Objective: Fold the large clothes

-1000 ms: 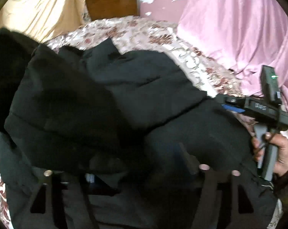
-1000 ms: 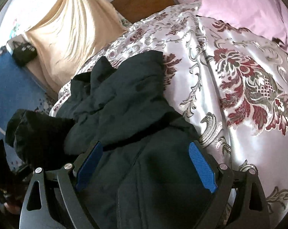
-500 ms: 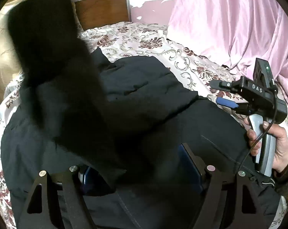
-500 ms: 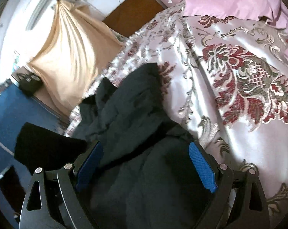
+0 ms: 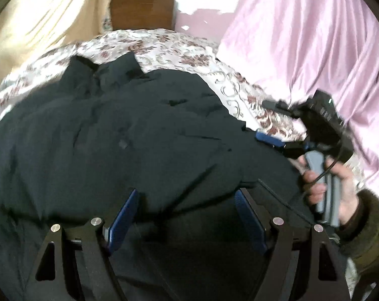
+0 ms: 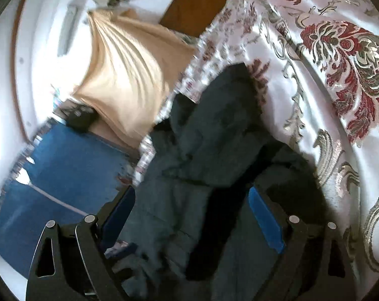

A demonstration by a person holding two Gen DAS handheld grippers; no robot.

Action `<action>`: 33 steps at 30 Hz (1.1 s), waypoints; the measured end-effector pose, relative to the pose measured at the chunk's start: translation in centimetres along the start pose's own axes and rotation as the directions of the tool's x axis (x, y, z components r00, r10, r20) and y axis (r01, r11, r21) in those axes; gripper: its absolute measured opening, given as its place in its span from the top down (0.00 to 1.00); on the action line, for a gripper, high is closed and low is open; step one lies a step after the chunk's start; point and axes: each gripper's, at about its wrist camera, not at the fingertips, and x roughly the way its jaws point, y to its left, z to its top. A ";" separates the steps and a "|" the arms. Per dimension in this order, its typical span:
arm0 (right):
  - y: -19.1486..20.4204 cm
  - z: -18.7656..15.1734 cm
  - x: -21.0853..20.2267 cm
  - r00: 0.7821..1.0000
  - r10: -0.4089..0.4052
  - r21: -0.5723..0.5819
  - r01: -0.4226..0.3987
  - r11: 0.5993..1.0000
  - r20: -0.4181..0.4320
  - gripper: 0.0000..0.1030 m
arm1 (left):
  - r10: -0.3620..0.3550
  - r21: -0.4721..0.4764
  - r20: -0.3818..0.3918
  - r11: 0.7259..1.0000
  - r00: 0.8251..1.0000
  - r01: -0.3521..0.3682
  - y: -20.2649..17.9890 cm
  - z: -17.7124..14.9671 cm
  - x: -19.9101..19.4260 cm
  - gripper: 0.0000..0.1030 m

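We see the black coat (image 5: 129, 135) spread across the bed (image 5: 164, 47), its collar end toward the wooden headboard (image 5: 141, 8). Our left gripper (image 5: 187, 215) hangs above the coat's near part with its fingers (image 5: 121, 218) spread wide and nothing between them; the cloth lies beneath and beyond the tips. Our right gripper (image 6: 192, 213) is likewise released, its fingers (image 6: 264, 220) parted over the coat's near folds. In the left view, our right hand (image 5: 327, 188) holds its handle at the coat's right edge, beside the pink curtain (image 5: 315, 50).
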 end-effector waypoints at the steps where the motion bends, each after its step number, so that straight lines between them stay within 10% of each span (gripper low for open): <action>1: 0.4 -0.2 0.3 0.999 -0.035 -0.030 0.035 0.999 -0.008 0.13 | -0.008 -0.026 0.016 1.000 1.000 0.008 0.4 -0.3 -0.5 0.25; 5: 2.8 -0.8 1.9 0.985 -0.162 -0.174 0.150 0.973 -0.056 0.13 | 0.105 -0.181 0.115 0.980 0.988 -0.083 3.7 -1.0 -3.3 0.21; 9: 4.3 -1.8 3.2 0.963 -0.242 -0.250 0.207 0.946 -0.119 0.22 | 0.317 -0.422 0.189 0.881 0.929 -0.215 8.9 -2.2 -6.5 0.20; 14: 4.6 -2.6 3.9 0.954 -0.221 -0.221 0.176 0.959 -0.201 0.59 | 0.428 -0.638 0.189 0.738 0.884 -0.220 14.6 -4.6 -8.3 0.17; 18: 4.3 -2.9 3.9 0.959 -0.213 -0.203 0.175 0.963 -0.186 0.94 | 0.413 -0.733 0.174 0.661 0.894 -0.163 17.4 -6.4 -8.2 0.17; 25: 8.2 -2.4 0.5 0.983 -0.186 -0.363 0.172 0.916 -0.004 0.98 | 0.433 -0.701 0.171 0.685 0.885 -0.199 16.9 -5.9 -7.6 0.16; 33: 11.7 4.6 -0.5 0.927 -0.320 -0.496 0.376 0.783 0.198 0.98 | 0.455 -0.697 0.156 0.680 0.877 -0.229 17.5 -4.5 -8.2 0.16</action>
